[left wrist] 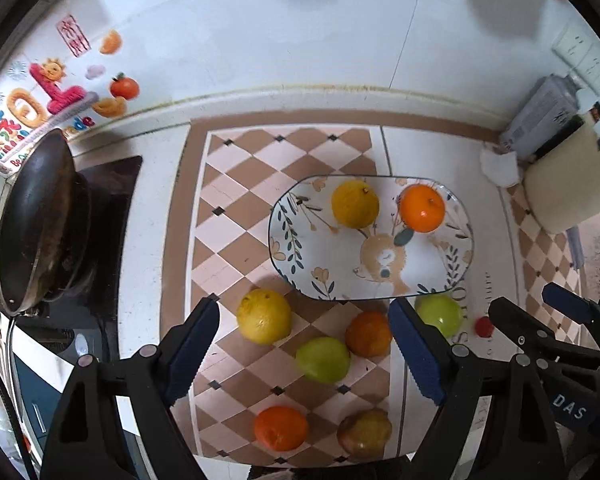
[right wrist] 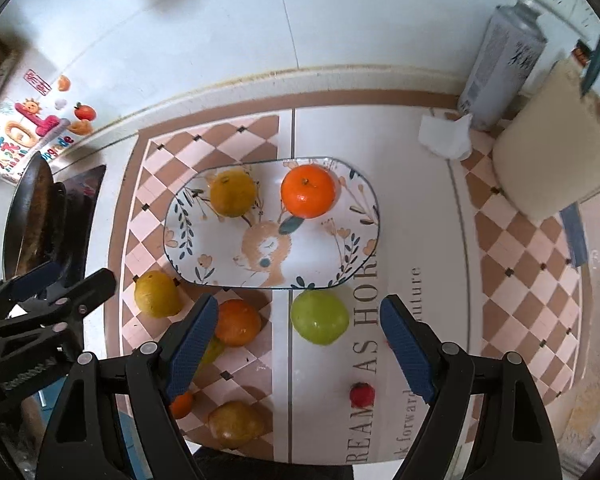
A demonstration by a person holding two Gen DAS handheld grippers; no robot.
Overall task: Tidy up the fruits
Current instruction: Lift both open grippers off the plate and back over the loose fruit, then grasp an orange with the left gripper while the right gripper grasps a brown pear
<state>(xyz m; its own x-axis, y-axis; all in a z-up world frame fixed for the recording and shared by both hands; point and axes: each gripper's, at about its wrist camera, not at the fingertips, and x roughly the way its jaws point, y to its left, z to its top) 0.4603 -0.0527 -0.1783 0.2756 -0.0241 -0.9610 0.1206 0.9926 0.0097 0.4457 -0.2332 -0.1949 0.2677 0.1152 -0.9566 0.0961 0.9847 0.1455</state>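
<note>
An oval plate with a deer drawing (left wrist: 332, 264) (right wrist: 320, 248) holds a yellow fruit (left wrist: 355, 203) (right wrist: 232, 193) and an orange (left wrist: 421, 208) (right wrist: 308, 191). In front of it on the mat lie a yellow lemon (left wrist: 264, 315) (right wrist: 157, 294), an orange (left wrist: 367, 334) (right wrist: 238, 322), a green apple (left wrist: 323, 359), a second green apple (left wrist: 440, 314) (right wrist: 319, 317), another orange (left wrist: 281, 428), a brownish-yellow fruit (left wrist: 364, 432) (right wrist: 236, 424) and a small red fruit (left wrist: 484, 326) (right wrist: 362, 394). My left gripper (left wrist: 304, 354) is open and empty above the loose fruits. My right gripper (right wrist: 296, 352) is open and empty, with the second green apple between its fingers' line.
A dark wok (left wrist: 36, 224) (right wrist: 28, 216) sits on the stove at the left. A spray can (right wrist: 500, 64), a crumpled tissue (right wrist: 446, 136) and a cream container (right wrist: 556, 152) stand at the back right. A tiled wall runs behind the counter.
</note>
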